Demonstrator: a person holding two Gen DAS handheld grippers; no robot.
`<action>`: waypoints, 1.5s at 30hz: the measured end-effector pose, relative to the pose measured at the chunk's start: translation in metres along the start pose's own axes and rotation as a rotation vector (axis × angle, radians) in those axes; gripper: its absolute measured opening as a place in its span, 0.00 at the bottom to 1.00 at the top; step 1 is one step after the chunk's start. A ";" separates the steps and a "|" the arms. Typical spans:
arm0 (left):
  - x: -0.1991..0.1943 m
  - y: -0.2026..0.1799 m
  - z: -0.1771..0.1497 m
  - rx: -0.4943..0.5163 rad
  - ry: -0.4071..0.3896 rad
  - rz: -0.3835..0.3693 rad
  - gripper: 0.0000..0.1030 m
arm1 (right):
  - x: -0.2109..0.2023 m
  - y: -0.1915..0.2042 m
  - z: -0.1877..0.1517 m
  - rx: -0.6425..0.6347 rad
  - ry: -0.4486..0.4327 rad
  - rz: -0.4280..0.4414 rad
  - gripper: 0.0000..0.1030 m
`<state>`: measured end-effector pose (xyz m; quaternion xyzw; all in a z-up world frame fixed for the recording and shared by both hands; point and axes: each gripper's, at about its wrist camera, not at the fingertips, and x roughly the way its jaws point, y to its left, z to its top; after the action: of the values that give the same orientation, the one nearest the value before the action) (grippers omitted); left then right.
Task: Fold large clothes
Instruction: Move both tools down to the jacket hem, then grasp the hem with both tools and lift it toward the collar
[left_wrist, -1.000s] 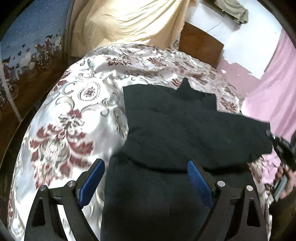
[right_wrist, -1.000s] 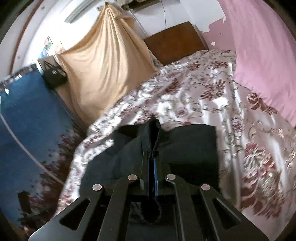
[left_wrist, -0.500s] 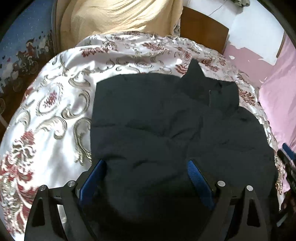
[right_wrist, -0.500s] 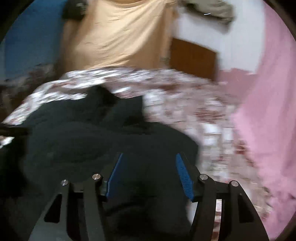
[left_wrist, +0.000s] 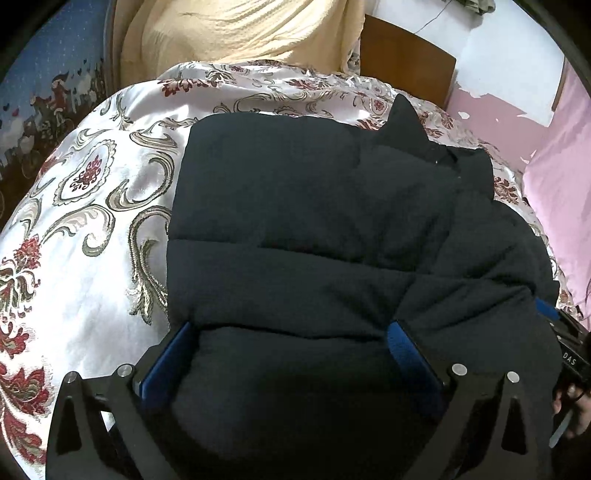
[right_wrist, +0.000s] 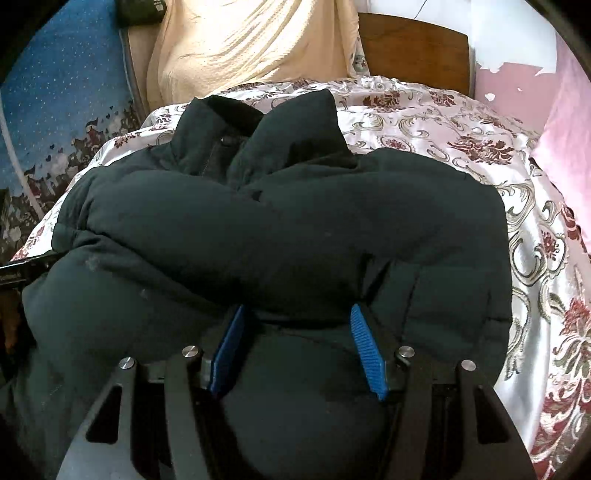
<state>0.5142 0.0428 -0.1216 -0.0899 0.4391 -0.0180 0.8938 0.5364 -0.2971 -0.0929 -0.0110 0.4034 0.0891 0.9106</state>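
Note:
A black padded jacket (left_wrist: 314, 221) lies folded on the floral satin bedspread (left_wrist: 92, 221), collar at the far end. In the right wrist view the jacket (right_wrist: 295, 229) has a sleeve folded across its front below the collar. My left gripper (left_wrist: 291, 343) is open, its blue pads spread wide with the near edge of the jacket bulging between them. My right gripper (right_wrist: 299, 332) is open too, its pads either side of a bulge of jacket fabric. The right gripper also shows at the right edge of the left wrist view (left_wrist: 565, 343).
A cream cloth (left_wrist: 240, 33) hangs behind the bed, beside a wooden headboard (left_wrist: 406, 62). A pink cover (right_wrist: 569, 140) lies along the right side. A blue patterned curtain (right_wrist: 55, 110) hangs at the left.
My right gripper was shut on the jacket a second ago and has opened, leaving the sleeve laid across the jacket. Both grippers have moved in low over the jacket's near edge.

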 end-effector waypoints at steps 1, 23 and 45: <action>0.001 0.000 -0.001 0.002 -0.002 0.003 1.00 | 0.004 0.000 -0.003 0.003 -0.002 0.001 0.52; -0.042 0.019 0.028 -0.061 0.114 -0.084 1.00 | -0.034 -0.015 0.023 0.088 0.038 0.088 0.73; 0.078 -0.103 0.220 0.081 0.075 -0.072 0.86 | 0.102 -0.029 0.206 0.404 0.116 0.045 0.72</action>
<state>0.7406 -0.0357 -0.0326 -0.0687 0.4678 -0.0711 0.8783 0.7595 -0.2907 -0.0304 0.1759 0.4650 0.0260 0.8673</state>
